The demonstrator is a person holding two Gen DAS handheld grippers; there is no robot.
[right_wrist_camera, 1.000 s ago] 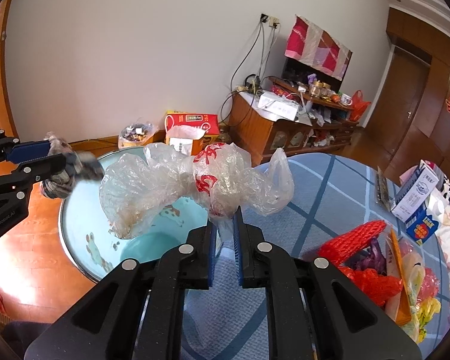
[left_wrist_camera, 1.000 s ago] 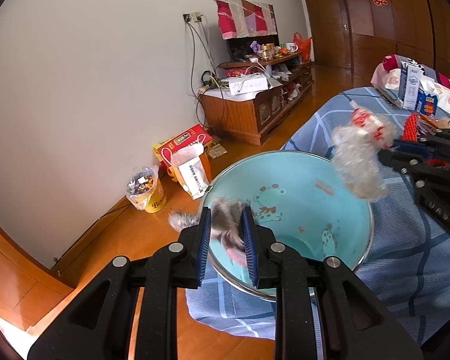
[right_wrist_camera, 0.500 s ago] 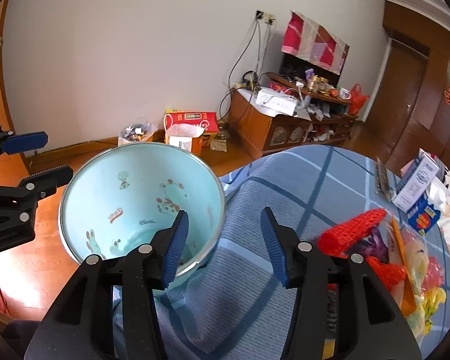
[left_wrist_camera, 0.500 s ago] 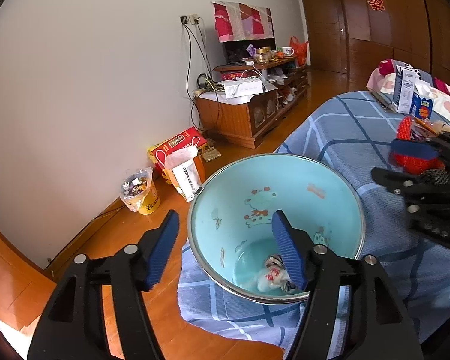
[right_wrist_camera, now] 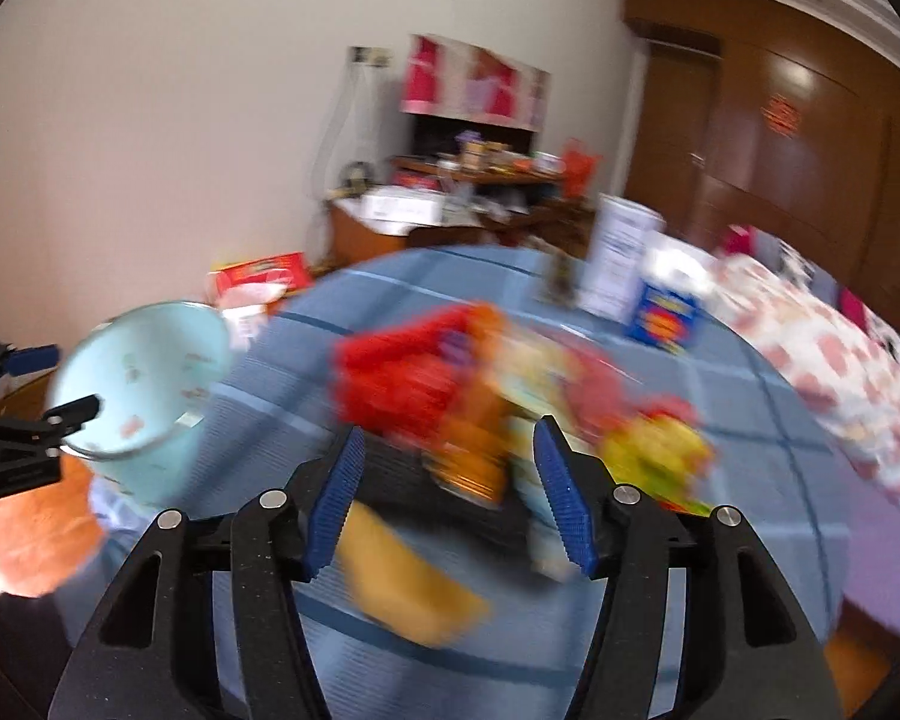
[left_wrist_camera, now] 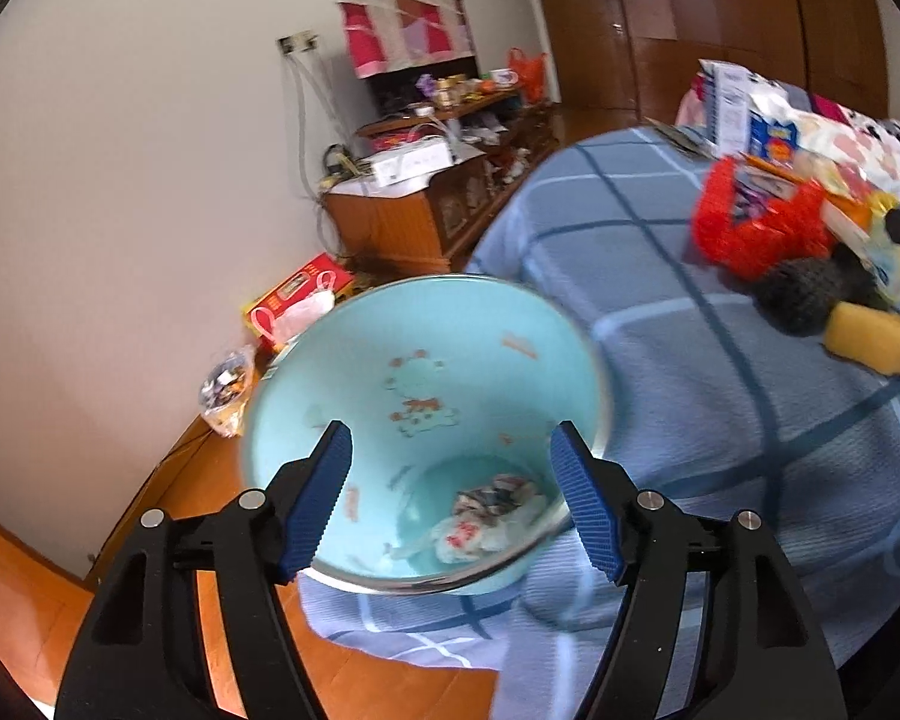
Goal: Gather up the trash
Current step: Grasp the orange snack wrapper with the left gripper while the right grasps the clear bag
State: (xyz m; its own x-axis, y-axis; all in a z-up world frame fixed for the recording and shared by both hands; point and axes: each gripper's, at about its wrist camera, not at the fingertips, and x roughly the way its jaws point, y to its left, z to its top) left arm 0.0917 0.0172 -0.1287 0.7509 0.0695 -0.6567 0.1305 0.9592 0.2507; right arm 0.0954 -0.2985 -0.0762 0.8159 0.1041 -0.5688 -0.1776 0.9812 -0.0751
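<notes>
**binwatcher:** Trash pile [right_wrist_camera: 510, 396] is sitting right in front of the right tool [right_wrist_camera: 447, 498], basically dead ahead along its fingers, on the blue checked cloth over the worktop [left_wrist_camera: 660, 252]. That view is badly smeared, so all I can make out is red netting, something orange, something yellow-green and a tan lump nearest the tool. The right tool's blue pads [right_wrist_camera: 336, 498] are spread wide with nothing between them.

**mopsy:** And the left tool [left_wrist_camera: 450, 501]?

**binwatcher:** Also spread wide, empty, and pointing down into the pale blue bucket [left_wrist_camera: 342, 360]. A crumpled wad of plastic and paper [left_wrist_camera: 486, 516] lies at the bottom. The bucket stands at the near edge of the cloth; I can't tell what it rests on.

**mopsy:** So which one goes for the next piece?

**binwatcher:** My guess is the right. From the left view the red netting [left_wrist_camera: 756, 234], a dark knitted ball [left_wrist_camera: 804, 294] and a yellow sponge [left_wrist_camera: 870, 339] are all well off to its right, far side of the cloth, while the right tool is practically on top of them. The bucket sits to the right tool's left, so whatever it grabs has to swing leftward to drop in.

**mopsy:** Long axis of anything?

**binwatcher:** The sponge looks longer than wide, lying roughly crosswise in the left view. With this blur I wouldn't trust more than that.
</notes>
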